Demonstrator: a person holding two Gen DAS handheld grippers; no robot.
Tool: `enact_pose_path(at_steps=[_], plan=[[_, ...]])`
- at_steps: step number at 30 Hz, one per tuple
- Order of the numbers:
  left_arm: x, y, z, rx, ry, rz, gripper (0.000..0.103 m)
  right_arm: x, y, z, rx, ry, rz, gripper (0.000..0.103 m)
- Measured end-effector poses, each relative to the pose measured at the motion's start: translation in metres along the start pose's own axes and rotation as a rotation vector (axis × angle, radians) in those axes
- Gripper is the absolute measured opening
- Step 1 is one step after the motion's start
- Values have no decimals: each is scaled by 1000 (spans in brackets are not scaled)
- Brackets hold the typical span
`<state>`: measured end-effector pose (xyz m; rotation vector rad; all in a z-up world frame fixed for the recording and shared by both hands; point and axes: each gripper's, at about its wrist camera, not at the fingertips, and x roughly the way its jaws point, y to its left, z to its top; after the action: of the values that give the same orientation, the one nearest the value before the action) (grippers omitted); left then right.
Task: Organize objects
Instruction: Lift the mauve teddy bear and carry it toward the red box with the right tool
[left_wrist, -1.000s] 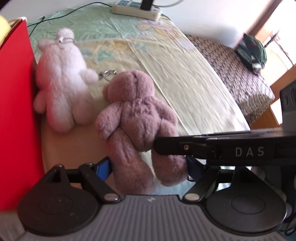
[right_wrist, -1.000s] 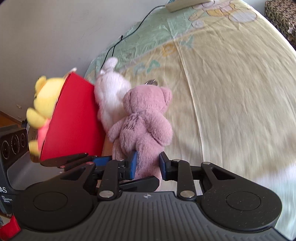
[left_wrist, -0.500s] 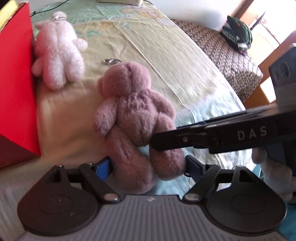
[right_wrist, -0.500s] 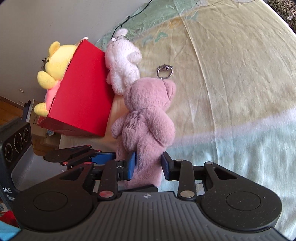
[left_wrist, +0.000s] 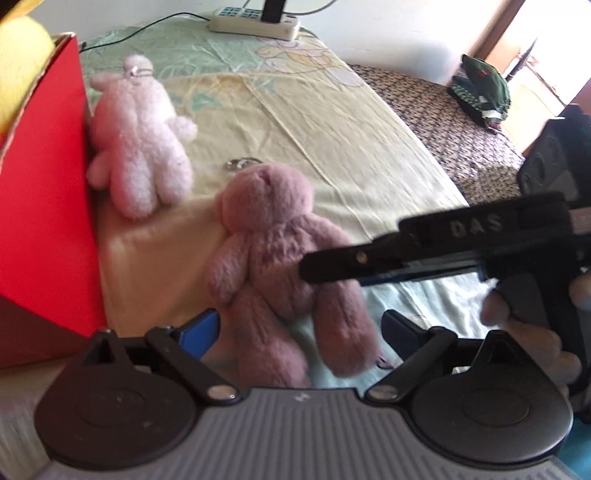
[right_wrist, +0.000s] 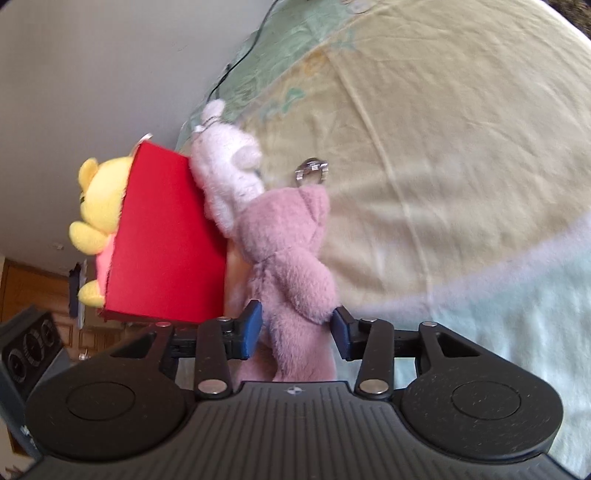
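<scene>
A mauve teddy bear (left_wrist: 273, 251) with a key ring hangs over the bed, my right gripper (left_wrist: 314, 266) shut on its waist from the right. In the right wrist view, the mauve bear (right_wrist: 288, 258) fills the gap between the blue pads (right_wrist: 255, 328) of my right gripper (right_wrist: 297, 330). My left gripper (left_wrist: 301, 325) is open, and the bear's legs dangle between its fingers. A pale pink bear (left_wrist: 140, 133) leans against a red box (left_wrist: 44, 184). A yellow plush (right_wrist: 99, 206) sits in the box.
The bed sheet (left_wrist: 332, 129) is yellow and green. A power strip (left_wrist: 255, 22) with its cable lies at the far edge. A patterned cushion (left_wrist: 461, 122) with a dark green item (left_wrist: 484, 92) is at the right. A hand (left_wrist: 517, 314) holds the right gripper's handle.
The right gripper has carried the mauve bear up off the sheet and closer to the red box. Its pads now sit a little wider apart around the bear's body. The left gripper stays open.
</scene>
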<state>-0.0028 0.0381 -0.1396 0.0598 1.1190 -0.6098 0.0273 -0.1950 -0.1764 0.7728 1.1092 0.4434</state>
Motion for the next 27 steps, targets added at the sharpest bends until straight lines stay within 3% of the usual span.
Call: enact_pose_path(at_steps=[5,13,27], plan=[[12,2,11,-12,1,15,94,10,12,9,-37,3,27,41],[19,15,14,-76,8,-34,93,19,16,14,-73,18,24,39],[-5,-3,-10,16,3,-52,86,-4,52,-10,-358,63,18,35]])
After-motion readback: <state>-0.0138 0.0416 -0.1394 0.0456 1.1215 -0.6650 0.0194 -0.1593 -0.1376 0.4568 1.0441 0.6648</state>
